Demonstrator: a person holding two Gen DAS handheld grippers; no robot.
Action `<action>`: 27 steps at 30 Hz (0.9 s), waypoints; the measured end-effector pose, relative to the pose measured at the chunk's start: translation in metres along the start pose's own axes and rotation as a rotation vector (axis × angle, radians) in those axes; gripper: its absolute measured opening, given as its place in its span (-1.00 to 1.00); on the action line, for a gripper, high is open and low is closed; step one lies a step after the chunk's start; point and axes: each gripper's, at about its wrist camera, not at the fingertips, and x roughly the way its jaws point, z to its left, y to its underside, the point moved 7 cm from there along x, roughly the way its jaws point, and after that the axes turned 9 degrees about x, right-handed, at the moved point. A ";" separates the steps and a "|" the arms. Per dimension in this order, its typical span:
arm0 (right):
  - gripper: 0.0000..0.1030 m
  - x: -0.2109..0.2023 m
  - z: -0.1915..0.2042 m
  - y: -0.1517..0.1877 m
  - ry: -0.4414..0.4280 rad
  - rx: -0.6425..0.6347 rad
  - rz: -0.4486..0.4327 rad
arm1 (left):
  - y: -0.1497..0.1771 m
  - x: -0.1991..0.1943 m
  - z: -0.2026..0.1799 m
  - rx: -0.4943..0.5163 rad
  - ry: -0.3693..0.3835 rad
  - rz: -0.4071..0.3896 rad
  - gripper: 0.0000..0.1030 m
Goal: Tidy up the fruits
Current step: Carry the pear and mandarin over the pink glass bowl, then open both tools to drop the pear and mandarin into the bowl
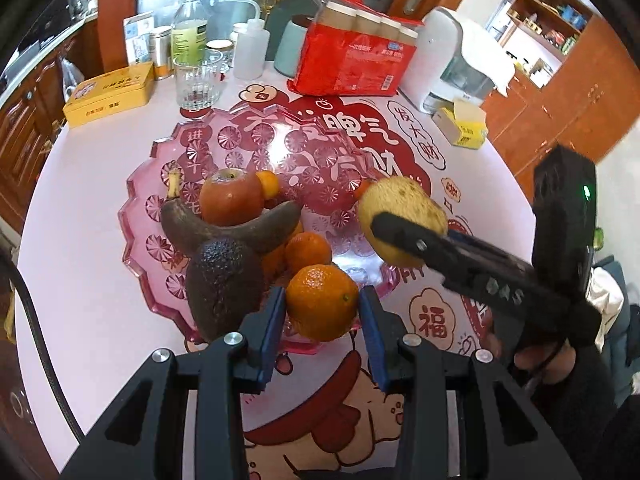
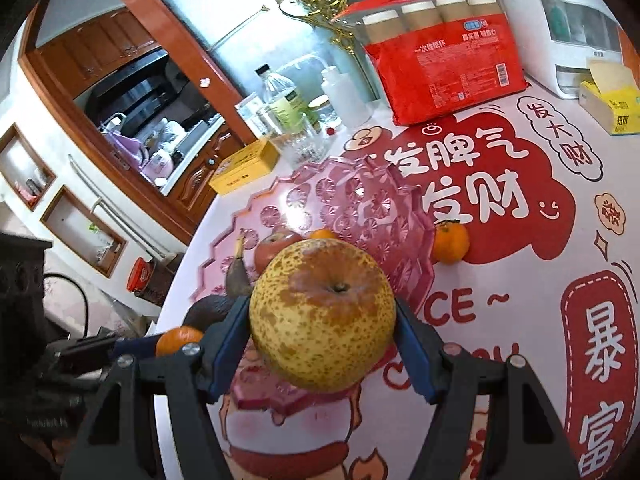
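A pink glass fruit tray holds a red apple, a dark banana, an avocado and several mandarins. My left gripper is shut on a mandarin over the tray's near rim. My right gripper is shut on a speckled yellow pear. From the left wrist view, that pear hangs over the tray's right edge. One loose mandarin lies on the tablecloth just right of the tray.
At the table's back stand a yellow tin, a drinking glass, bottles, a red pack of paper cups, a white appliance and a small yellow box. Wooden cabinets surround the table.
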 end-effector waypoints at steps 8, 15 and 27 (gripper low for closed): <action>0.36 0.021 -0.006 -0.005 0.029 0.038 0.033 | -0.003 0.021 0.002 0.008 -0.020 0.025 -0.28; 0.36 0.003 0.002 -0.020 -0.002 0.012 -0.032 | -0.011 0.017 -0.007 0.023 -0.028 -0.001 0.25; 0.36 -0.021 -0.025 -0.015 0.065 -0.025 -0.003 | 0.000 0.009 -0.026 -0.022 -0.045 0.024 0.58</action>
